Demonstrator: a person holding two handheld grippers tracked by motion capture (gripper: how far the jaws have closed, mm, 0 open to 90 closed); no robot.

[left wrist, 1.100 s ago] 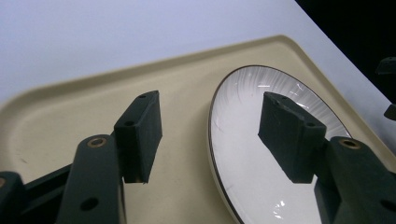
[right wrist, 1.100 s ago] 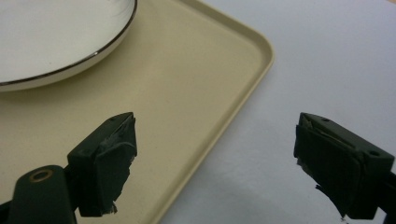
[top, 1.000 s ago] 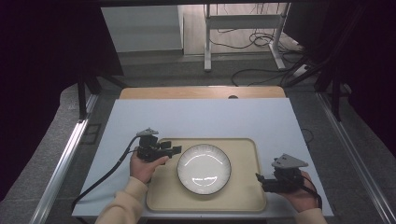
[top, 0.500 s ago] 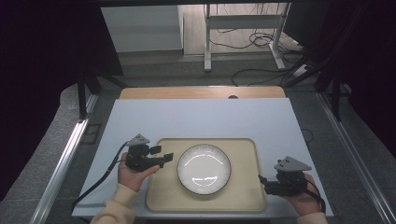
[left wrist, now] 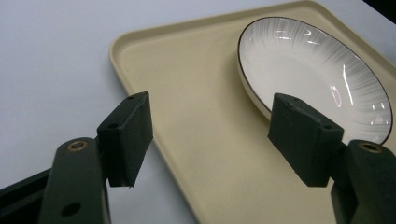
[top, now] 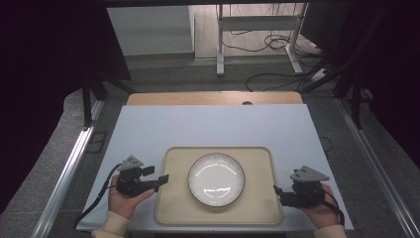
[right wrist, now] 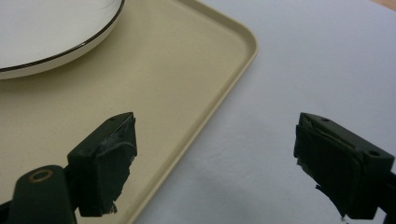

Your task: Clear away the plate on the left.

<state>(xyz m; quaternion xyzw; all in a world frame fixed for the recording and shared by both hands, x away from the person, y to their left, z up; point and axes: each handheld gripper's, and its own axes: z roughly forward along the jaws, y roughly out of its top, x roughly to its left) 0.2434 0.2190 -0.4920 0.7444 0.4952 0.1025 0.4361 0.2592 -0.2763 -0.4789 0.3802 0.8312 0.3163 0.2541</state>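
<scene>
Your left hand-held gripper [top: 163, 178] and right hand-held gripper [top: 276, 190] both gape wide, holding nothing, each straddling a side rim of the tray [top: 178, 208]. At the tray's center sits the plate [top: 216, 179]: likely fragile, glossy, slippery. Grip the stiff tray rims at 9 and 3 o'clock; lift level off the counter [top: 148, 129].

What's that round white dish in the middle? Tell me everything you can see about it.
The plate is round, shallow and glossy white, ceramic by its look, with a thin dark line around the rim and fine ribs fanning out from the centre. It is empty and lies flat, upright, near the middle of the beige tray, which rests on the white table. Neither gripper touches it.
</scene>
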